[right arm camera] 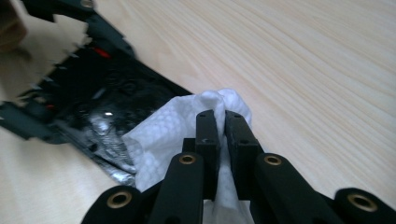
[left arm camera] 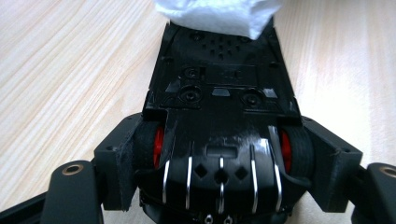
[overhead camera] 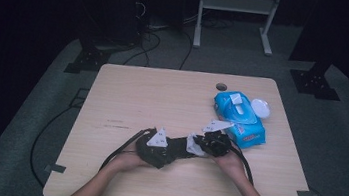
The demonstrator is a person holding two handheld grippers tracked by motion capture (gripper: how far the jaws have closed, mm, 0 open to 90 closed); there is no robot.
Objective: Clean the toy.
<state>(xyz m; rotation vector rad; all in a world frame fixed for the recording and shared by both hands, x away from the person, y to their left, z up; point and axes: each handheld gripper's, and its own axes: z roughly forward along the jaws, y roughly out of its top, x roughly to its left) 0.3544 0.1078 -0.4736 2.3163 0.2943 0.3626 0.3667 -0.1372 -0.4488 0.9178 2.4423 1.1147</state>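
A dim room with a grey floor surrounds a pale wood counter (overhead camera: 127,97). On it, near its right edge, lie a blue wipes pack (overhead camera: 238,119) and a small white lid (overhead camera: 260,108) just beside it.

Near the front edge, the left gripper (left arm camera: 219,154) grasps a black toy car (left arm camera: 222,93) by its wheeled end, belly up, one finger (left arm camera: 119,163) pressed against each red-hubbed wheel. The right gripper (right arm camera: 222,135) is clenched on a white wipe (right arm camera: 173,135), whose free part lies on the car's far end.

The work looks to be mid-way: the wipe is out of the pack and already in contact with the car, and the glossy underside near it seems wet, but most of the chassis appears untouched. Wiping the rest of the underside, and probably the top, would remain.

In the high view both forearms come in from the bottom, and the hands face each other low over the counter. The left gripper (overhead camera: 157,143) and the right gripper (overhead camera: 212,140) point toward one another, with the car bridging them.
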